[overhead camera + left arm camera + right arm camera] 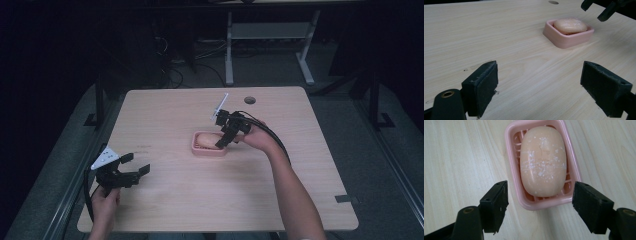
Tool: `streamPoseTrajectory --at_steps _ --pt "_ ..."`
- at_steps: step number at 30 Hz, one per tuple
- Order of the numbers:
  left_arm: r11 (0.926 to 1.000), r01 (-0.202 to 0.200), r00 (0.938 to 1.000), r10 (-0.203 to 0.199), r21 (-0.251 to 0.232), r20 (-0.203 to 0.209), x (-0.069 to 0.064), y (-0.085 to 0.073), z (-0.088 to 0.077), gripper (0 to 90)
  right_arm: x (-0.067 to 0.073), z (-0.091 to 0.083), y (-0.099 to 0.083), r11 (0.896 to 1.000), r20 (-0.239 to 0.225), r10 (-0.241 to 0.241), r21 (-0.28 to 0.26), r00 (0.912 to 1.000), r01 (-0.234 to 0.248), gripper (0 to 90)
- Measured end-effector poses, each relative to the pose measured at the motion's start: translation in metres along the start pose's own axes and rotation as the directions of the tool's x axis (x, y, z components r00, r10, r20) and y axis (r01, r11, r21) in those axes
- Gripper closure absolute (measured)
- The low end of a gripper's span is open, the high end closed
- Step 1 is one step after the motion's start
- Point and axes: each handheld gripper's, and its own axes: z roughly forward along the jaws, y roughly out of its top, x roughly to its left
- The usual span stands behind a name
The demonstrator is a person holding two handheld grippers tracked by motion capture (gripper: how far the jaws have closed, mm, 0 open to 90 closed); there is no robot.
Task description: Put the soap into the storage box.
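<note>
The oval peach-coloured soap bar [543,161] lay inside the pink rectangular plastic soap dish [510,152], in the upper middle of the right gripper view. In the high view, the dish [196,148] stood near the centre of the light wooden table [175,200]. I held my right gripper [227,136] just above the dish's right end, with its jaws spread wide on both sides of the dish and touching nothing. My left gripper [134,164] was well apart, in the lower left of the high view, low over the table, with its jaws also wide apart and holding nothing. In the left gripper view the dish [564,40] appeared in the upper right.
</note>
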Motion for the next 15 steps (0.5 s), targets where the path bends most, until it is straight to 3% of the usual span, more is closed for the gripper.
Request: streamPoseTrajectory --at_steps 15 --pt "1.0 0.0 1.0 0.0 -0.001 0.0 0.0 0.0 0.0 14.2 0.003 -0.008 -0.014 1.0 0.009 0.012 0.001 0.9999 -0.012 27.6"
